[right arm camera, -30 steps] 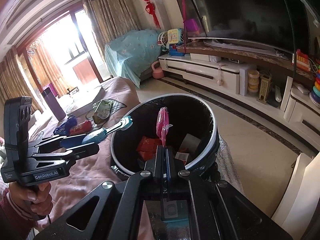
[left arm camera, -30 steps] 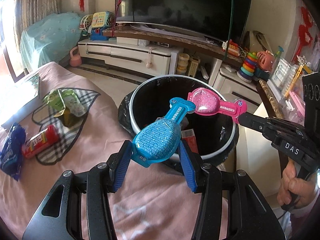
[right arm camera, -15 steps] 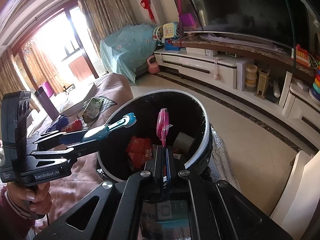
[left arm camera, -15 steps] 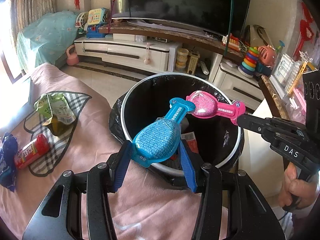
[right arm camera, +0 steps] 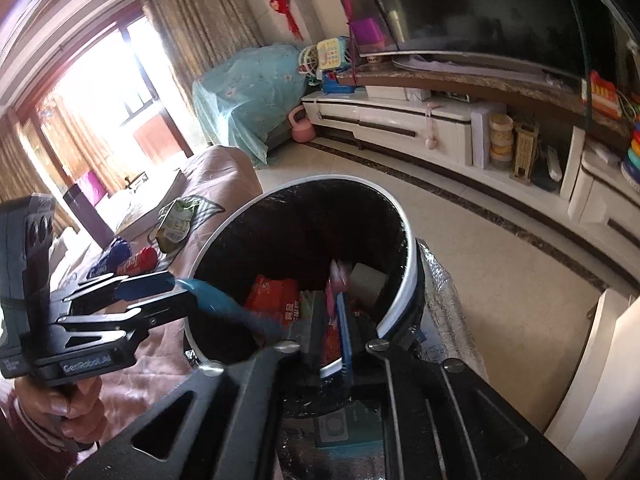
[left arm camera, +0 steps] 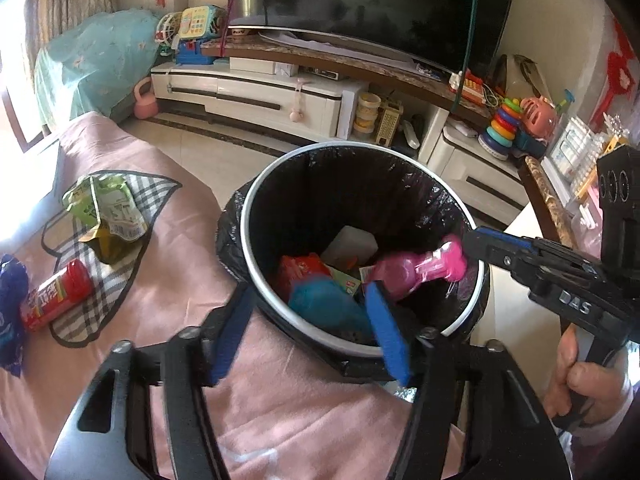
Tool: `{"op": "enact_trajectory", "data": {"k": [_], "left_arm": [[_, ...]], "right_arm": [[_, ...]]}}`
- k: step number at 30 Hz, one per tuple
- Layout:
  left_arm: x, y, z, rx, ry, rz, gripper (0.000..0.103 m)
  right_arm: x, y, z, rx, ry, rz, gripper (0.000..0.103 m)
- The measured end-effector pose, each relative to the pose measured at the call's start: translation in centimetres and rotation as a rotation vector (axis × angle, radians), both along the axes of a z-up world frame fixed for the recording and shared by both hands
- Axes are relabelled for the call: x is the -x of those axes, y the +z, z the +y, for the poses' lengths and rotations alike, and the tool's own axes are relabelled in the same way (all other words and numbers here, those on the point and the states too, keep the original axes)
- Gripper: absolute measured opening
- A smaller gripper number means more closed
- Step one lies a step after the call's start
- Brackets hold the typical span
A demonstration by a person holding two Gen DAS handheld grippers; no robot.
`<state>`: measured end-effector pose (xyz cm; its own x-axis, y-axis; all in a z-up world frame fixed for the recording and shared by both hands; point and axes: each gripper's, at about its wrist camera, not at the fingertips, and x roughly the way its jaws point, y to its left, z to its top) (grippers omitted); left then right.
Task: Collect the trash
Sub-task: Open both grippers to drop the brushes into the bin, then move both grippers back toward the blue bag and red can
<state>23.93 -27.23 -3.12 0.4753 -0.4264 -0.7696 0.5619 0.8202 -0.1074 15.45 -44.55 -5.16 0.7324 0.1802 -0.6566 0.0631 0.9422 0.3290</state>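
A black-lined trash bin with a white rim point(left arm camera: 256, 280) point(right arm camera: 404, 256) stands beside the pink-covered table. My left gripper point(left arm camera: 308, 332) is open over the bin's near rim; the blue blister pack point(left arm camera: 324, 304) is blurred, dropping free into the bin. It also shows in the right wrist view point(right arm camera: 224, 304) just off the left gripper's fingers. My right gripper point(right arm camera: 324, 320) is open at the bin's right rim, and the pink blister pack point(left arm camera: 416, 268) point(right arm camera: 334, 280) falls from it. Red wrappers and white paper lie in the bin.
On the table's checked mat lie a green snack bag point(left arm camera: 108, 212), a red tube point(left arm camera: 56, 296) and a blue wrapper point(left arm camera: 10, 312). A TV stand point(left arm camera: 256, 96) with toys lines the far wall. Tiled floor lies beyond the bin.
Both grippers have opened. The blue and pink blister packs, held over the bin before, have left the fingers and are falling into it. Both grippers moved lower toward the bin.
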Motion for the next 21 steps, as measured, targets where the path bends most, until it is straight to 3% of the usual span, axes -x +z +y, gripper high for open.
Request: {"op": "enact_trajectory", "data": {"k": [1,5,7,9,15,21], "left_arm": [[0.1,0.1,0.3,0.004,0.005,-0.004,0.065],[0.6,0.3,1.8,0.027,0.026,-0.001,0.072],[0.9,0.2,2.9,0.041,0.043,0.006,0.075],[1.4,0.2,4.4,0.054,0.069,0.008,0.077],[3.0,0.1,9.4,0.068,0.164,-0.004,0.078],[4.0,-0.4,15.2,0.081,0.269,-0.002,0.079]], "right_arm": [[0.1,0.1,0.0,-0.008,-0.002,-0.007,0.050],[0.8,0.7,0.5,-0.028,-0.005,-0.042,0.061],[1.2,1.1,1.0,-0.048,-0.003,-0.061,0.079],[1.4,1.5,1.5,-0.060,0.003,-0.080,0.086],[1.6,2.7,5.2,-0.077,0.052,-0.122,0.095],[0.9,2.6,10.7,-0.057,0.173,-0.120,0.096]]}}
